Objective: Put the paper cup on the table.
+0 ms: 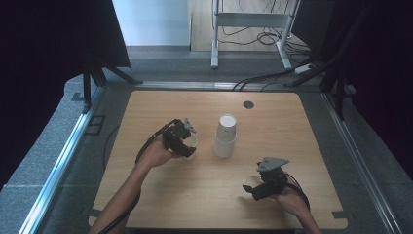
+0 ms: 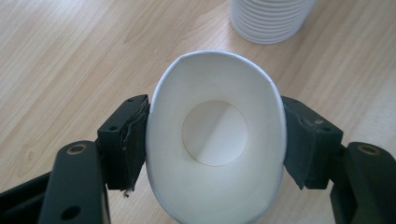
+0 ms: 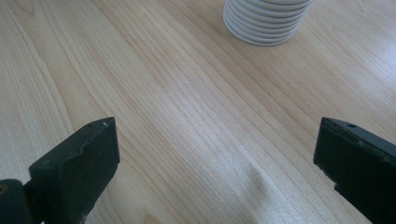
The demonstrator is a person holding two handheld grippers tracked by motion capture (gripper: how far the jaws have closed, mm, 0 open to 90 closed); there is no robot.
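- Table [image 1: 160, 204]: pale wood, square top; everything I handle stands on it. A small dark round disc [image 1: 248, 104] sits far, right of centre.
- Stack of paper cups [image 1: 225, 136]: white, nested, mouth down, upright near the table's middle. It stands between my two hands, just right of my left one and far-left of my right one. In both gripper views its ribbed rims show at the far edge.
- Left gripper [image 1: 179, 139]: left of the stack, in my left hand. Its jaws are clamped on a single paper cup [image 2: 215, 135], one pad on each side of the wall.
- That single paper cup: white, empty, mouth toward my camera, its rim squeezed from round into an oval by the grip. Whether its base touches the wood I cannot tell.
- Right gripper [image 1: 263, 187]: near-right of the table, jaws wide apart, nothing between them but bare wood.
- Key relation, as I judge it: the stack lies to the right of and slightly farther than the held cup, long axis vertical. My left hand is clearly the nearer to it, so any move onto or away from the stack falls to that side.
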